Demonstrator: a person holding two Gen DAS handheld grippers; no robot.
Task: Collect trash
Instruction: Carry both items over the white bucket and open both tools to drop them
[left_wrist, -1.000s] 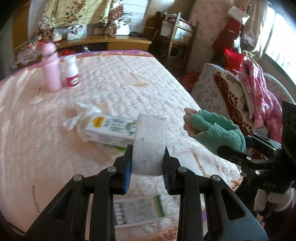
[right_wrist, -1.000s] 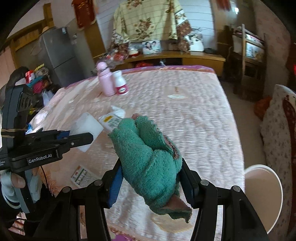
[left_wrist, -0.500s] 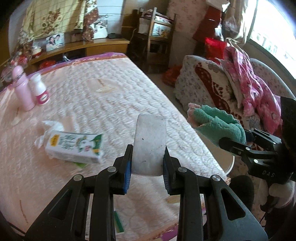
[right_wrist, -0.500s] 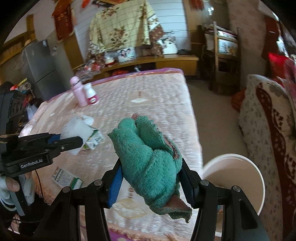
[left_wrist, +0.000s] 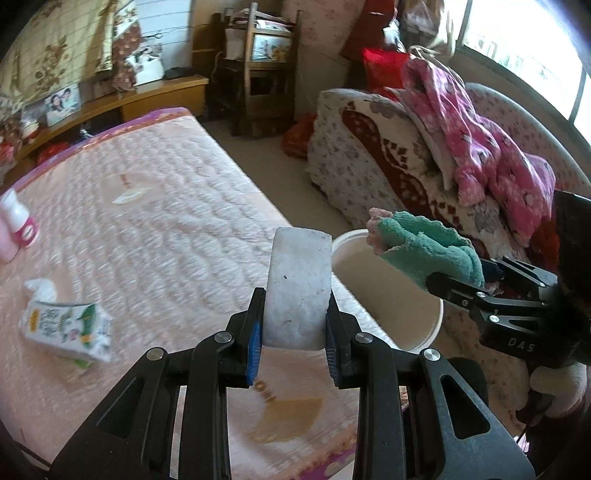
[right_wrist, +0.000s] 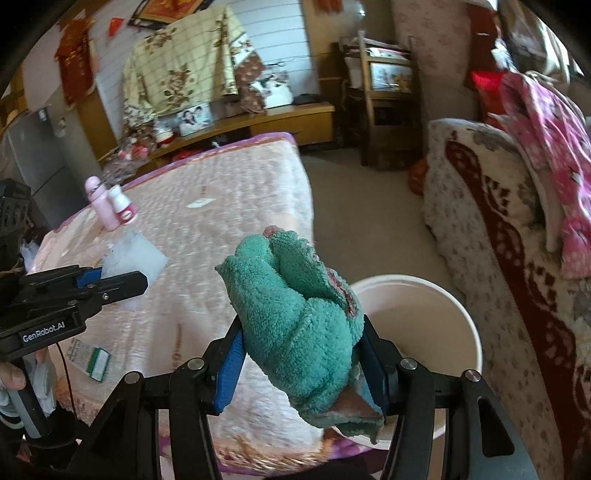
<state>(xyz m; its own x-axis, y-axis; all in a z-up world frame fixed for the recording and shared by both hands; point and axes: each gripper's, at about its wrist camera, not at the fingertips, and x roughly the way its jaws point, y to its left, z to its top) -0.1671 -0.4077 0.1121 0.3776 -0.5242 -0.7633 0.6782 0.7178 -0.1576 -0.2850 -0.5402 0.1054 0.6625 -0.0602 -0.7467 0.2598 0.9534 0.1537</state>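
My left gripper (left_wrist: 293, 341) is shut on a white foam block (left_wrist: 297, 284), held above the bed's near corner beside the white bucket (left_wrist: 424, 332). In the right wrist view the same block (right_wrist: 131, 260) sticks out of the left gripper (right_wrist: 110, 282) at the left. A bunched green towel (right_wrist: 295, 325) is clamped in my right gripper (right_wrist: 301, 373), which hangs at the bed's edge next to the bucket (right_wrist: 469, 325). The towel (left_wrist: 424, 251) shows over the bucket's rim in the left wrist view, with the right gripper (left_wrist: 461, 277) shut on it.
A tissue pack (left_wrist: 66, 326) and two pink-and-white bottles (right_wrist: 110, 206) lie on the pink quilted bed (left_wrist: 147, 221). A small green-edged packet (right_wrist: 94, 360) sits near the bed's front edge. A sofa with pink clothes (left_wrist: 461, 155) stands right of the bucket.
Both grippers have swung to the right, off the middle of the bed toward its corner. The white bucket has come into view beside them. Both keep their hold.
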